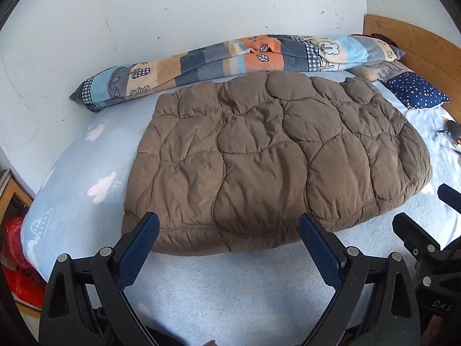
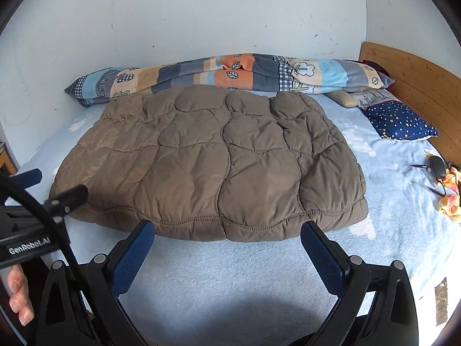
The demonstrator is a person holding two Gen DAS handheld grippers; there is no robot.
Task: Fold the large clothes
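Note:
A brown quilted puffer garment [image 1: 259, 155] lies folded into a flat rectangle on the light blue bed sheet [image 1: 230, 294]; it also shows in the right wrist view [image 2: 213, 167]. My left gripper [image 1: 229, 225] is open and empty, its blue-padded fingers spread just in front of the garment's near edge. My right gripper [image 2: 227, 230] is open and empty too, at the same near edge, a little to the right. The left gripper's body shows at the left of the right wrist view [image 2: 34, 222].
A rolled patchwork blanket [image 1: 236, 57] lies along the white wall behind the garment. A navy star pillow [image 2: 400, 121] rests by the wooden headboard [image 2: 417, 77]. Small items, a dark object and orange cloth [image 2: 443, 178], lie at the right. Red bags [image 1: 14, 259] sit on the floor left.

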